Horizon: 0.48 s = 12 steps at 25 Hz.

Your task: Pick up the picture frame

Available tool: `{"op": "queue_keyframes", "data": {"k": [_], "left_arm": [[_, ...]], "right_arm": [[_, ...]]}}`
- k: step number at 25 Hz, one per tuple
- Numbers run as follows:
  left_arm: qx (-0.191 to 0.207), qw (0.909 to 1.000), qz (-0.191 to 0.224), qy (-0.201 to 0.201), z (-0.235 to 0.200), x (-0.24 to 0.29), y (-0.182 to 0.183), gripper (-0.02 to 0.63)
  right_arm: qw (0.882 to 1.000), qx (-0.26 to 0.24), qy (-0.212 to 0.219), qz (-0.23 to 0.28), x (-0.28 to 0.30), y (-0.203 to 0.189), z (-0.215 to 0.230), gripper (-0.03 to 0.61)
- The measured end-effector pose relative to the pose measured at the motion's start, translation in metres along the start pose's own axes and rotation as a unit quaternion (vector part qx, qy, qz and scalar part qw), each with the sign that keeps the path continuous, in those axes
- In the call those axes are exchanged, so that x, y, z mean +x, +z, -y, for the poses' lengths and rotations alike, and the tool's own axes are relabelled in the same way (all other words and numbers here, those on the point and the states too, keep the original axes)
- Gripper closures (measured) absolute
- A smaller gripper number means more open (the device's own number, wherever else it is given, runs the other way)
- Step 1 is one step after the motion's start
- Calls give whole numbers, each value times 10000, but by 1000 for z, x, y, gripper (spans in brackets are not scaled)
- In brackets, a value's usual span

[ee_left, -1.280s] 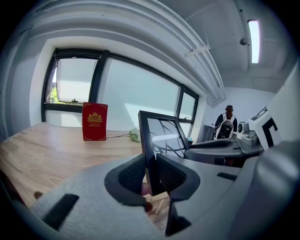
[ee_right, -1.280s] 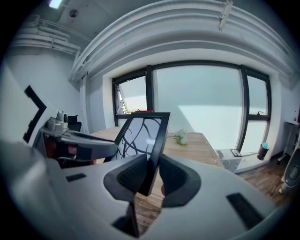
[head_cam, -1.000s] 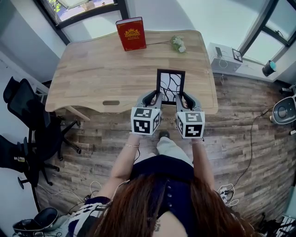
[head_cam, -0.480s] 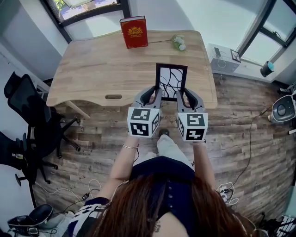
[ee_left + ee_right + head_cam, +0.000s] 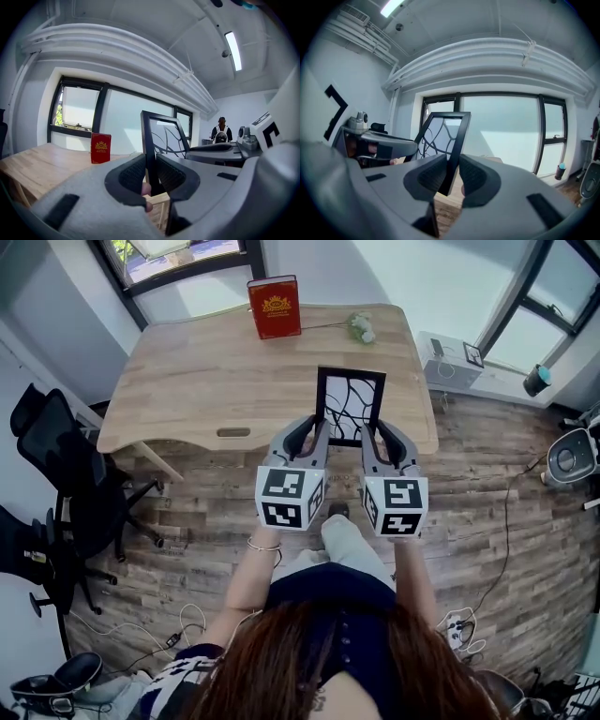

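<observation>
The picture frame [image 5: 350, 406] is black, with a white picture crossed by black lines. It hangs above the near right part of the wooden table [image 5: 197, 381], held by both grippers. My left gripper [image 5: 320, 432] is shut on the frame's left bar [image 5: 149, 150], seen edge-on between the pads in the left gripper view. On the right bar [image 5: 455, 150] my right gripper [image 5: 374, 433] is shut the same way. Both point away from me, nearly level, side by side.
A red book [image 5: 275, 307] stands upright at the table's far edge, with a small white flower sprig [image 5: 359, 327] to its right. A black office chair [image 5: 56, 474] stands left of the table. A white unit [image 5: 450, 360] sits by the right window.
Both grippers have risen together with the frame, which now sits higher above the table and slightly further right in the head view. The grip on both bars is unchanged.
</observation>
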<state>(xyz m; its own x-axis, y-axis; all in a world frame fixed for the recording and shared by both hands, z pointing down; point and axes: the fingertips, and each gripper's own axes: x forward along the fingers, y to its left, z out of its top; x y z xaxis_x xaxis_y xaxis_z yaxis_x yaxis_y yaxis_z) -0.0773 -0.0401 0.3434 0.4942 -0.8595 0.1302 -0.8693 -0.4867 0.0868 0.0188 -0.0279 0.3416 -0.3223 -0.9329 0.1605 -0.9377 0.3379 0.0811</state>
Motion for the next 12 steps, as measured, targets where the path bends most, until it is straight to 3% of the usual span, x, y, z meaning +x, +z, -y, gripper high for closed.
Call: {"op": "queue_keyframes", "data": {"k": [12], "left_arm": [[188,9994,300,-60,26,-26,30,528]], "right_arm": [[9992,-61,-117,385,-37,27,2,494]]}}
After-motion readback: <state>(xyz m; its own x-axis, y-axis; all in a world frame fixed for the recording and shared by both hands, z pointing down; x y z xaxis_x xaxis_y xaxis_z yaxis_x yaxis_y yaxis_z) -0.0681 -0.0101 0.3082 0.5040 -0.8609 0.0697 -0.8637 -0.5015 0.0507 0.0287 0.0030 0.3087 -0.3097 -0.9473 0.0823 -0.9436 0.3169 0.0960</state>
